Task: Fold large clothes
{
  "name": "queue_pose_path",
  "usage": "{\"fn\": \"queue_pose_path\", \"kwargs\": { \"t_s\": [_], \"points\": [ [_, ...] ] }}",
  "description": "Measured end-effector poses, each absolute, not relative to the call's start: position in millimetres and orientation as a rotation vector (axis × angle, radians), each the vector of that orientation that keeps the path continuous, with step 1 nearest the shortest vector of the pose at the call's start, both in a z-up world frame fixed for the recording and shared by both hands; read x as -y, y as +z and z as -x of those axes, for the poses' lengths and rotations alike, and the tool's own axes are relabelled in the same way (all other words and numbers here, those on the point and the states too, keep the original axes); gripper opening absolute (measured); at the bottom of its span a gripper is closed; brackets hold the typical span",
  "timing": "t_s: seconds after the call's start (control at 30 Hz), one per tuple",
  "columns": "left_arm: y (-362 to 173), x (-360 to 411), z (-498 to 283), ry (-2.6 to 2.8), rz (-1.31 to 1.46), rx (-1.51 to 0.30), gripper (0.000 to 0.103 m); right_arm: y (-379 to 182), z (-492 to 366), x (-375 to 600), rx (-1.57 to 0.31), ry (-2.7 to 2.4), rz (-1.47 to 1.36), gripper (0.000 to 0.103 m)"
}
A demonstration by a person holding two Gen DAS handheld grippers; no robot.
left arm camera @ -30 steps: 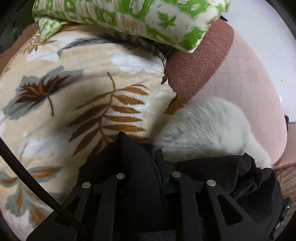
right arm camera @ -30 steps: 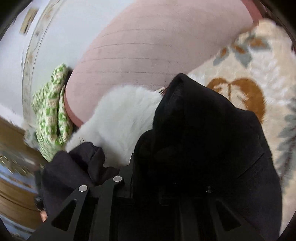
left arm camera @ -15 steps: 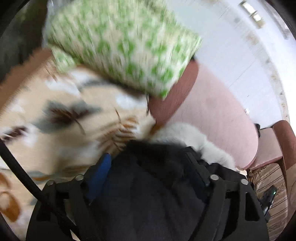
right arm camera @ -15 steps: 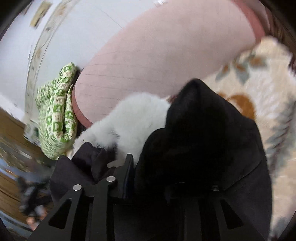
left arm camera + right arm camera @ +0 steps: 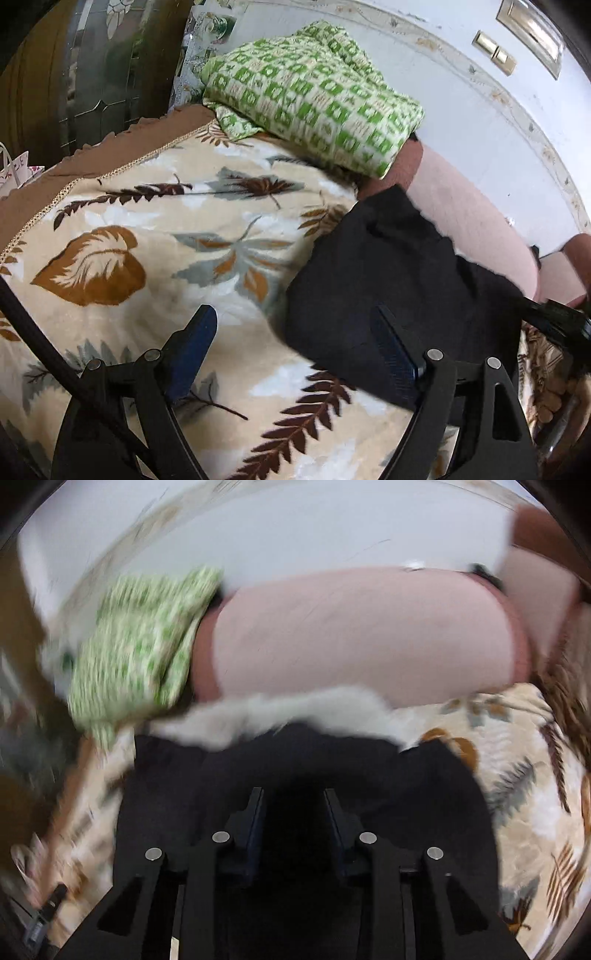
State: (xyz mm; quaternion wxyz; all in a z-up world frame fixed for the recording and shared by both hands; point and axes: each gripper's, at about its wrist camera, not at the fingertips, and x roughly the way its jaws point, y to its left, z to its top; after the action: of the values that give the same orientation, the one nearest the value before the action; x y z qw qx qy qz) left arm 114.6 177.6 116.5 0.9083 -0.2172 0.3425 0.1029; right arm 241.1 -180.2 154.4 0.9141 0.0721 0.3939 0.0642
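Left wrist view. A cream blanket (image 5: 155,266) printed with brown and grey leaves, edged in brown with gold trim, covered the surface. A green-and-white patterned pillow (image 5: 314,96) lay at its far end against a pink padded headboard (image 5: 469,225), below a white wall (image 5: 461,85) bearing brass plates with no legible writing. Dark mirrored panelling (image 5: 96,74) stood at upper left. The left gripper (image 5: 295,343) hung with its jaws spread wide and released, empty. The black garment (image 5: 388,288) lay on the blanket just beside the headboard, under the right-hand finger.

Right wrist view (blurred by motion). The right gripper (image 5: 293,808) showed a gap between its jaws, over the black garment (image 5: 406,786); whether cloth was gripped could not be told. White fur trim (image 5: 295,712) bordered the garment's far edge. No writing was readable.
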Motion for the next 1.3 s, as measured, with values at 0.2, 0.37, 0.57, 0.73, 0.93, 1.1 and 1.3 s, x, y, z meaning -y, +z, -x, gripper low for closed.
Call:
{"fn": "queue_pose_path", "kwargs": {
  "t_s": [0.2,0.37,0.57,0.73,0.93,1.1,1.3],
  "points": [
    [103.6,-192.7,-113.9,0.284,0.386,-0.685,0.084,60.0,-318.7,139.7,-0.939,-0.017,-0.047,0.050],
    [90.4,-217.5,-126.7,0.275,0.457,-0.776,0.084,44.3,-338.4,132.0,-0.871,-0.120,0.019,0.050],
    [101.3,-247.9,-113.8,0.370,0.524,-0.704,0.084,101.9,-300.5,109.8,-0.762,-0.142,0.019,0.048],
    [107.0,-272.6,-102.7,0.407,0.616,-0.660,0.084,123.2,-283.4,54.8,-0.808,0.140,-0.046,0.033],
    [105.8,-272.4,-106.2,0.400,0.609,-0.665,0.084,78.4,-337.3,-20.9,-0.947,0.183,0.003,0.033],
    [103.0,-270.1,-114.4,0.391,0.595,-0.681,0.084,50.3,-354.3,-61.2,-0.976,0.081,0.200,0.033],
    [99.2,-260.2,-124.2,0.368,0.548,-0.720,0.084,88.5,-315.0,-56.7,-0.853,0.095,0.199,0.035]
  ]
}}
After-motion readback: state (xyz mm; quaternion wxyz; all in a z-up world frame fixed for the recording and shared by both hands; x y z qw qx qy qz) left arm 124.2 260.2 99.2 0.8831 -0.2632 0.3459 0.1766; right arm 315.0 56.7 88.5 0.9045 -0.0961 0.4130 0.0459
